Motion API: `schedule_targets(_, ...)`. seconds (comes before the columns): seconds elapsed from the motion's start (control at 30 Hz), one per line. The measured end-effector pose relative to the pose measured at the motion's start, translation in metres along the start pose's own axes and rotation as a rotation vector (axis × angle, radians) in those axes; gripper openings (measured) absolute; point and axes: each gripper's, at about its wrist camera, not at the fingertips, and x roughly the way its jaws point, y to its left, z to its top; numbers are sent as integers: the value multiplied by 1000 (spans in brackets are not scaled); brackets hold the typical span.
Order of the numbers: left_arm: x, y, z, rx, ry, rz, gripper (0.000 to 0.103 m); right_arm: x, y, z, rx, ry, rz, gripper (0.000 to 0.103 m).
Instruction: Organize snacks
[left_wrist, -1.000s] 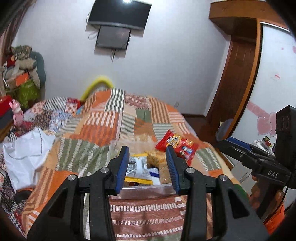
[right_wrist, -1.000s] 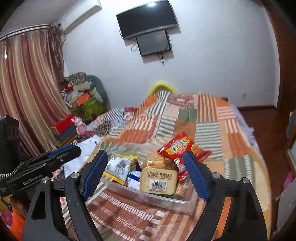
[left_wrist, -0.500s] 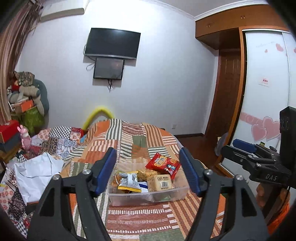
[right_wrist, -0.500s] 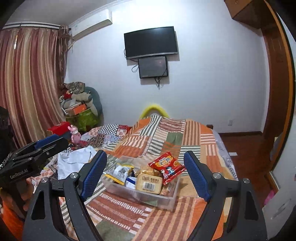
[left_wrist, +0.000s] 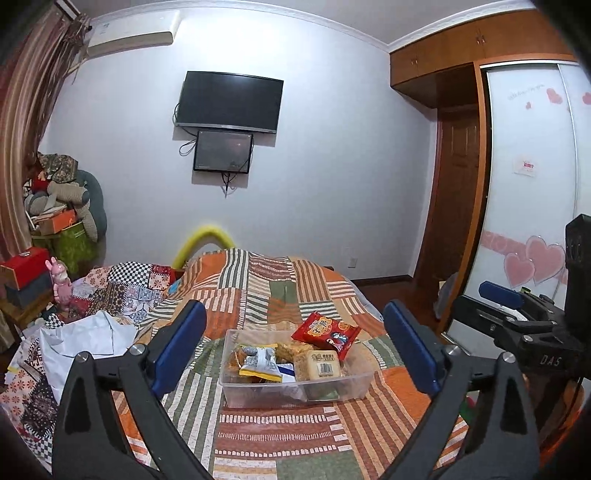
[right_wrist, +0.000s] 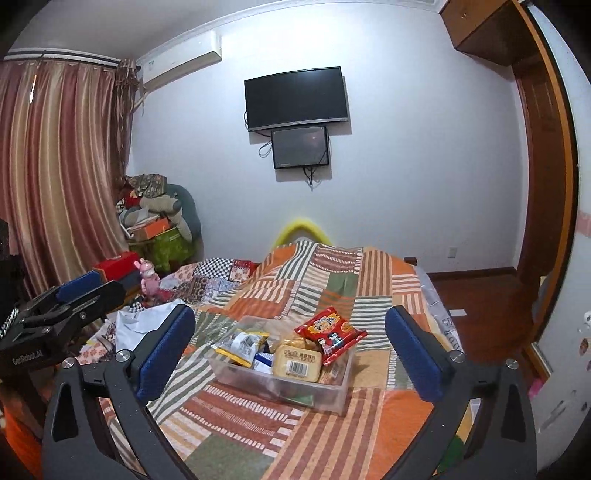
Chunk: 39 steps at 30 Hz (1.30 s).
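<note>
Legibly: "DAS" on right tongs (left_wrist: 517, 314) | "GenRobot.AI" on left tongs (right_wrist: 74, 291)

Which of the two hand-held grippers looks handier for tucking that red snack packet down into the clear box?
Probably the right hand-held gripper: the red packet overhangs the clear box on its side.

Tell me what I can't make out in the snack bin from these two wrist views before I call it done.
- Snacks at the bottom of the clear bin: both views, covered by the yellow-edged packet, tan barcode pack and red packet.
- Print on the packets: too small to read.
- Near end of the patchwork bedspread: cut off by the frame's bottom edge and hidden behind the left gripper and right gripper, whose jaws are opening with nothing between them.
</note>
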Motion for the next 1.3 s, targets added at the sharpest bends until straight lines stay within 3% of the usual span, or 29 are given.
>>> schedule_targets(1.3, 3, 0, -7, 7, 18, 6, 102, -8, -1, -6, 30, 14, -16, 103)
